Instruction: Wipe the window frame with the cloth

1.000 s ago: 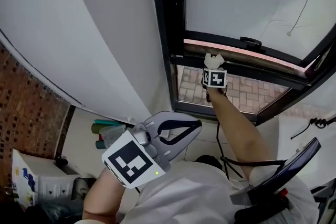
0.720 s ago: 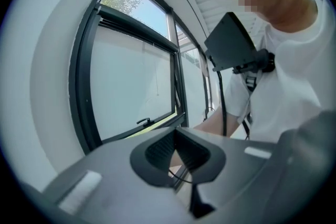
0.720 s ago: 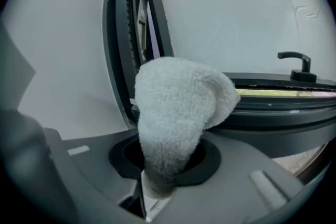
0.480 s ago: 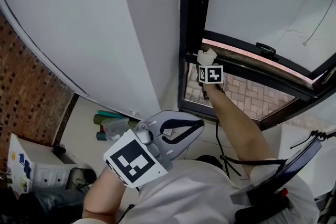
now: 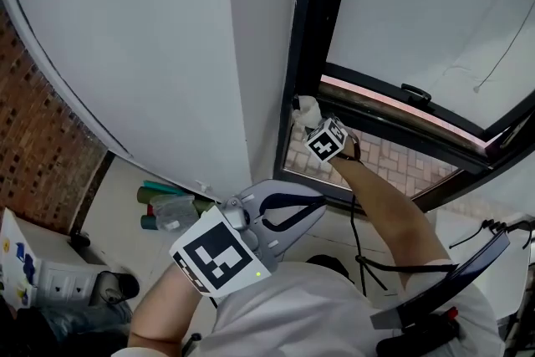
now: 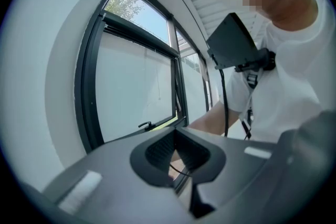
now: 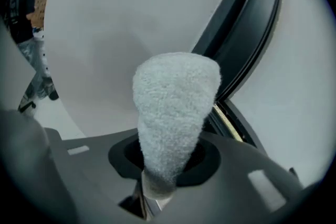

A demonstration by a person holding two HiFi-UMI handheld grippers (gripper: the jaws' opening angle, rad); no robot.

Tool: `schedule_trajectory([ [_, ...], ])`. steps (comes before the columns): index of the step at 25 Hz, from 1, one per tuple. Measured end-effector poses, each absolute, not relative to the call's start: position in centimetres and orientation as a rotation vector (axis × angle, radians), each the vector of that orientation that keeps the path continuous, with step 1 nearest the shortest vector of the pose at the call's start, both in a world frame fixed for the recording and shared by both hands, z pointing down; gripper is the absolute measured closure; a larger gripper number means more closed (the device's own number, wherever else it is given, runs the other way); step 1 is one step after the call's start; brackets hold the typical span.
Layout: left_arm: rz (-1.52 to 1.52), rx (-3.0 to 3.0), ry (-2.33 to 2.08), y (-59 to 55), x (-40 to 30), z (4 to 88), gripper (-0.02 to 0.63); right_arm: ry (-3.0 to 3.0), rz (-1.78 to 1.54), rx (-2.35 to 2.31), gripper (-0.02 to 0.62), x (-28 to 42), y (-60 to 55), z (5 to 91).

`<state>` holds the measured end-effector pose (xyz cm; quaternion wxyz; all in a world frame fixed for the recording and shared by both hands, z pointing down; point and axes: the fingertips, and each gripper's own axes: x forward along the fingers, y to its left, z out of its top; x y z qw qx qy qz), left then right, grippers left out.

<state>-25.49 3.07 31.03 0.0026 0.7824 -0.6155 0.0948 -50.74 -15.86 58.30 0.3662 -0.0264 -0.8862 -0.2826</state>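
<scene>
A plain indoor room, with white wall [image 5: 167, 54], black window frame [image 5: 311, 54], brickwork [image 5: 42, 155].

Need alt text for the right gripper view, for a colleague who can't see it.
A fluffy white cloth stands clamped in the right gripper, pointing up. Behind it are a white wall and, to the right, the dark window frame.

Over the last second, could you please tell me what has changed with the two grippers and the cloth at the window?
The right gripper, shut on the cloth, has slid left along the window frame's horizontal bar into the corner by the upright post, and its marker cube has tilted. Nothing was taken hold of or let go. The left gripper stayed near the person's chest, shut and empty.
</scene>
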Motion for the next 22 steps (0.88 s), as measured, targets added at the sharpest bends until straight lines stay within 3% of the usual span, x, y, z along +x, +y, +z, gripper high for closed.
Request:
schedule_trajectory([
  [12, 0.297, 2.489, -1.959, 3.4, -24.0, 30.7, 0.584, -1.908, -1.121, -0.208, 0.492, -53.0, -18.2, 47.5],
  [22, 0.304, 2.54, -1.963, 3.2, -22.7, 29.9, 0.584, -1.914, -1.346, -0.072, 0.492, -54.9, -19.5, 31.9],
])
